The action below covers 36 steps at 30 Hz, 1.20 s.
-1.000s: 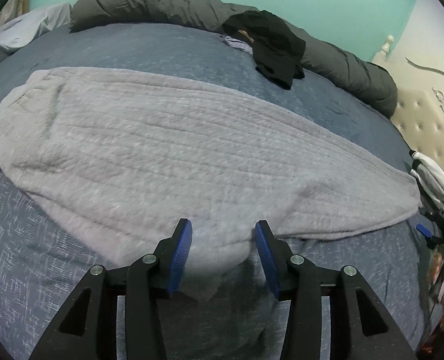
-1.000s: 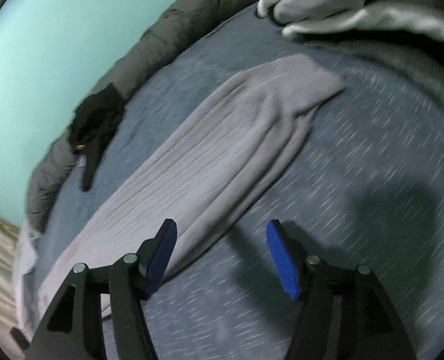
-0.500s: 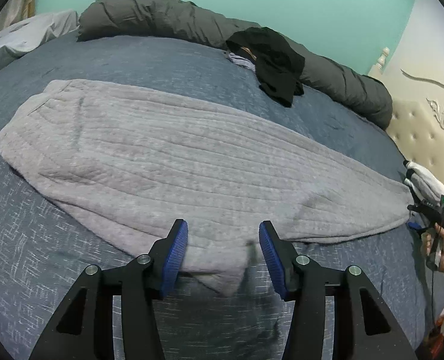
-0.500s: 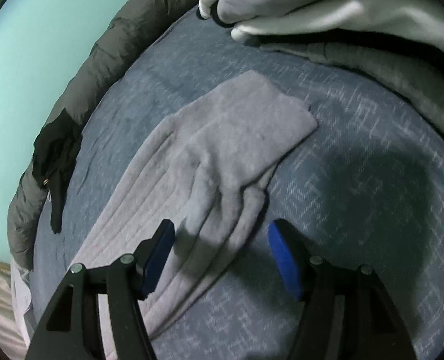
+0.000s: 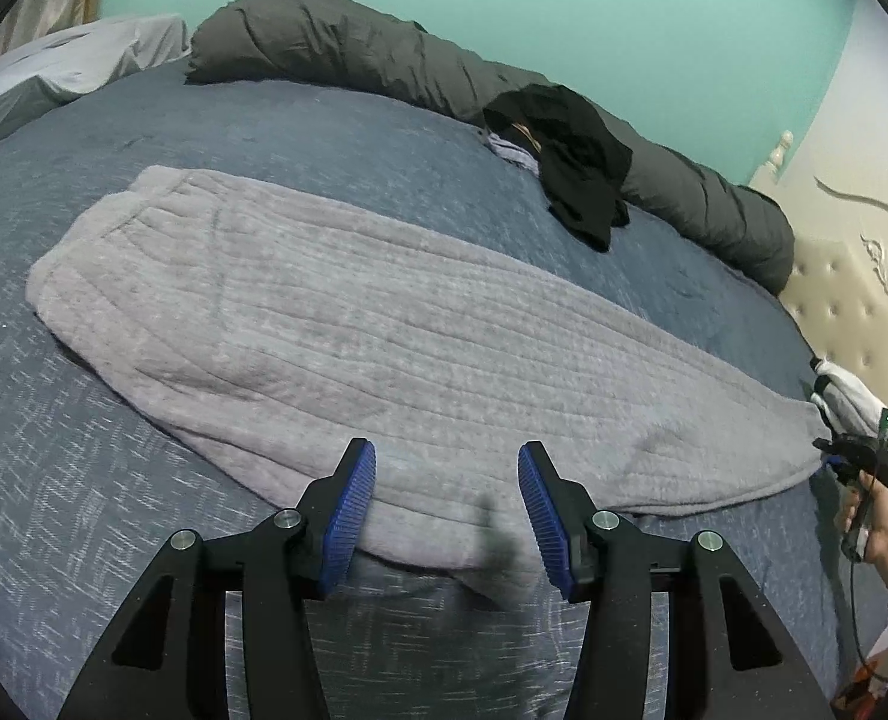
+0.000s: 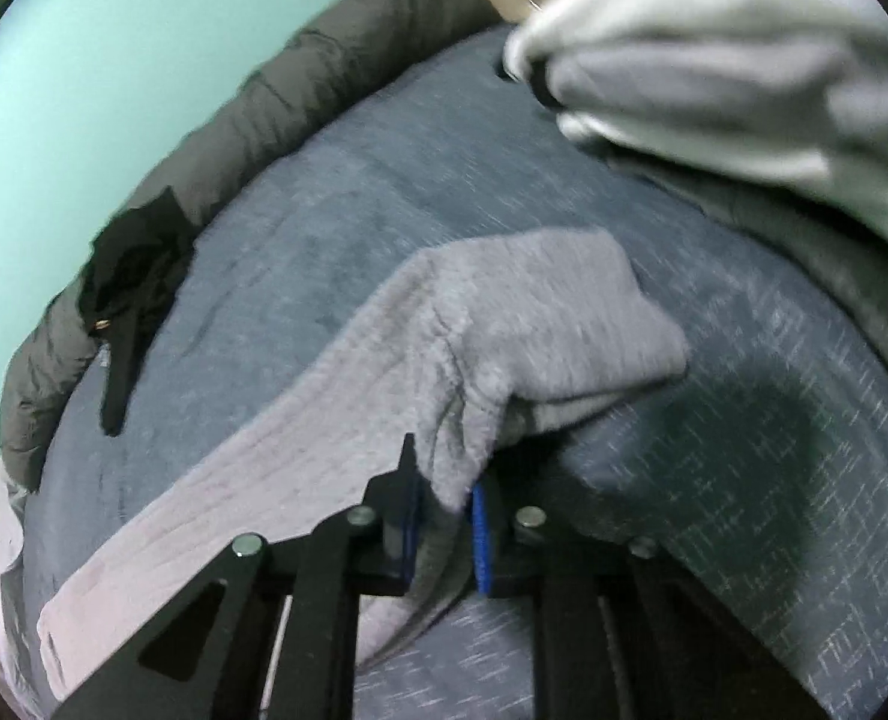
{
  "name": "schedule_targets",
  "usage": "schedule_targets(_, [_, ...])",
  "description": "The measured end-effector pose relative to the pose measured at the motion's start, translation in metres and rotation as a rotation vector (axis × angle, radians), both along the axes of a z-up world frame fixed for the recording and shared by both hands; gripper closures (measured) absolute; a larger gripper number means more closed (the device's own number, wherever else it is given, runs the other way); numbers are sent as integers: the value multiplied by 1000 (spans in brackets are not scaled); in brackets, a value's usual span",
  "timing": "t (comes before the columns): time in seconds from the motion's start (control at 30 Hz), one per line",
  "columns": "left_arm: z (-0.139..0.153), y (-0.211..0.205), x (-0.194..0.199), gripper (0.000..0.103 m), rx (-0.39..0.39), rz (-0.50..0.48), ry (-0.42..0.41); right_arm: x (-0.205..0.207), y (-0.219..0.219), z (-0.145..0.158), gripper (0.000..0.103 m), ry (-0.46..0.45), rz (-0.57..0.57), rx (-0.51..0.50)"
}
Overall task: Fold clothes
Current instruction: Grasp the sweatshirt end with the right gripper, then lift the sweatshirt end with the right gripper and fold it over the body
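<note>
A long grey ribbed knit garment (image 5: 384, 330) lies flat across the blue bedspread (image 5: 84, 480). My left gripper (image 5: 447, 504) hovers open over its near edge, and the pads press on nothing. In the right wrist view the garment's end (image 6: 504, 312) is bunched and raised, with a fold pinched between the blue pads of my right gripper (image 6: 444, 516) as its jaws close. That right gripper (image 5: 858, 456) also shows at the garment's far right tip in the left wrist view, held by a hand (image 5: 882, 528).
A black garment (image 5: 576, 162) lies against a rolled dark grey duvet (image 5: 336, 48) along the far side. White clothes (image 6: 714, 60) are piled near the cream tufted headboard (image 5: 852, 276). A pale sheet (image 5: 84, 54) lies at the far left.
The right gripper went from wide open to shut on the garment's end and lifted it into a bunch. The left gripper drew back and rose a little; it stays open.
</note>
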<state>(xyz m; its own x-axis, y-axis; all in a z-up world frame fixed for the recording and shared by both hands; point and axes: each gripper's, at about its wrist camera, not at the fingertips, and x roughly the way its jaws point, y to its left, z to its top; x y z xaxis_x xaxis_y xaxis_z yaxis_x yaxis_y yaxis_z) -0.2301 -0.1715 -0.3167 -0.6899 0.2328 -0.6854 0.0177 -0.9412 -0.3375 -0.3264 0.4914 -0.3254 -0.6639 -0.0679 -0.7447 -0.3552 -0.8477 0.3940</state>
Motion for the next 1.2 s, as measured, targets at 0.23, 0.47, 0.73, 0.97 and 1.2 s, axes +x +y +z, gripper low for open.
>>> schedule_targets(0.23, [7, -34, 6, 49, 1, 58, 11, -1, -42, 53, 91, 69, 116, 55])
schedule_targets(0.47, [11, -75, 12, 49, -5, 128, 10, -11, -124, 104, 92, 126, 278, 73])
schedule_targets(0.73, [2, -114, 15, 49, -11, 186, -12, -26, -248, 138, 92, 141, 478, 96])
schedule_targets(0.97, [-3, -142, 21, 49, 29, 220, -21, -35, -357, 143, 92, 117, 621, 162])
schedule_targets(1.2, [-1, -152, 29, 49, 66, 237, 2, -39, -469, 132, 92, 119, 769, 178])
